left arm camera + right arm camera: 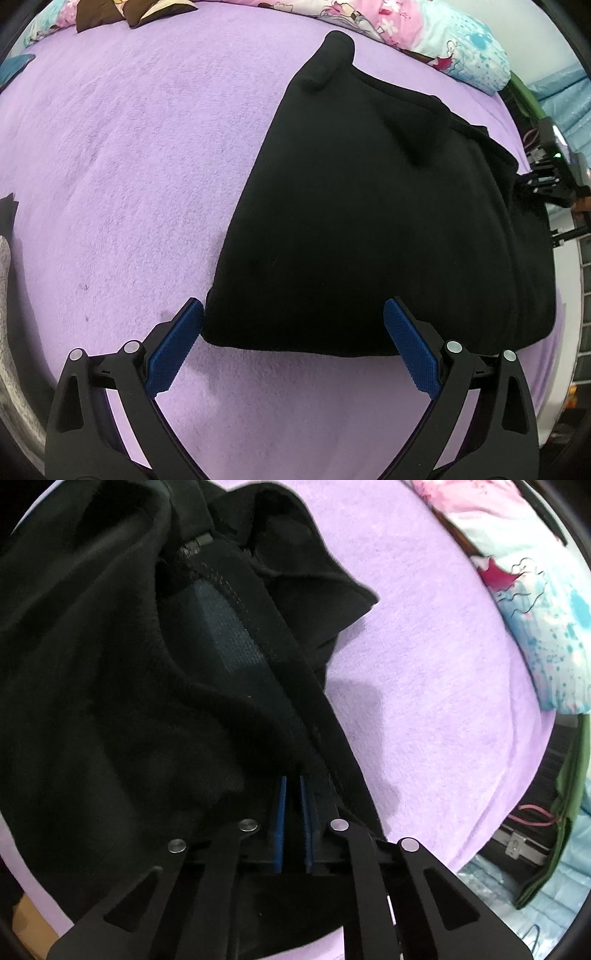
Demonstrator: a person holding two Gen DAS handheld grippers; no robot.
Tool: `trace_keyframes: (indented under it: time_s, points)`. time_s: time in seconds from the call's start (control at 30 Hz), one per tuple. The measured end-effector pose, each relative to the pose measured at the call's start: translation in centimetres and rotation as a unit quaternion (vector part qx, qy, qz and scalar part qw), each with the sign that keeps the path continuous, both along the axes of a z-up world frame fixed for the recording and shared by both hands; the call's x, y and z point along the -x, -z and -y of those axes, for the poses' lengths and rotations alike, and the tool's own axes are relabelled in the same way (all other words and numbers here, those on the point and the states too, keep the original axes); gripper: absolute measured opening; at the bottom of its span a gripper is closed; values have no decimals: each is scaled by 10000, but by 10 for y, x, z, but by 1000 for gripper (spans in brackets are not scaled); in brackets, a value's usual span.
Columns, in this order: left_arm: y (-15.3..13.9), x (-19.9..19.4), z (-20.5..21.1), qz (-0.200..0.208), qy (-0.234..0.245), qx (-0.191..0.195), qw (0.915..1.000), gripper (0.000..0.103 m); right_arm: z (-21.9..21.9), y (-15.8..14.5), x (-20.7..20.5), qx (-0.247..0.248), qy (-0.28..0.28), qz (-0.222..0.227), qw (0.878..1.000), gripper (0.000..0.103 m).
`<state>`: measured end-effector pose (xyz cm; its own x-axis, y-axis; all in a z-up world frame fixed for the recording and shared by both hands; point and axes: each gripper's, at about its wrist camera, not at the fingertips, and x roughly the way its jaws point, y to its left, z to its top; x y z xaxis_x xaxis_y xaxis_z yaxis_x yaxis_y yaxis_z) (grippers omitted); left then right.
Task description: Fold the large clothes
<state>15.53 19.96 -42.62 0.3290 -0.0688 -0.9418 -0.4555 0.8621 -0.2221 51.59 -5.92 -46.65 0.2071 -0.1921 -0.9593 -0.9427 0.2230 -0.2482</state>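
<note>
Black garment on purple bed, partly folded. Left hand-held gripper spread at near edge, ready to grab. Right hand-held gripper pinching fabric edge, likely for next fold.

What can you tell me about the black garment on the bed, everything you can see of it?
The black garment is thick and fleecy-looking, lying partly folded on the purple blanket with a smooth folded edge nearest the open left gripper, which touches nothing. Its far side is bunched. The right wrist view shows stitched seams and a ribbed dark band. The right gripper is shut on a fold of it.
</note>
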Motion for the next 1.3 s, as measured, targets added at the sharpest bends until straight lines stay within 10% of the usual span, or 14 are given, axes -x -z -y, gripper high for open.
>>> trace_keyframes:
  time_s: [0.2,0.63,0.7,0.8,1.3]
  points:
    - [-1,0,-2,14,-56,51,10000,94,19,-31,-26,-254,542,174,9981,3]
    - [6,11,-14,18,-353,421,9985,94,31,16,-26,343,772,646,9943,6]
    - [8,14,-20,26,-485,600,9970,94,29,9,-22,355,793,871,9924,23]
    - [8,21,-26,36,-663,799,9946,94,34,-12,-17,-84,1023,1105,9886,92]
    - [27,49,-40,425,-1563,2215,9616,94,68,-53,52,-1442,1791,1118,9668,92]
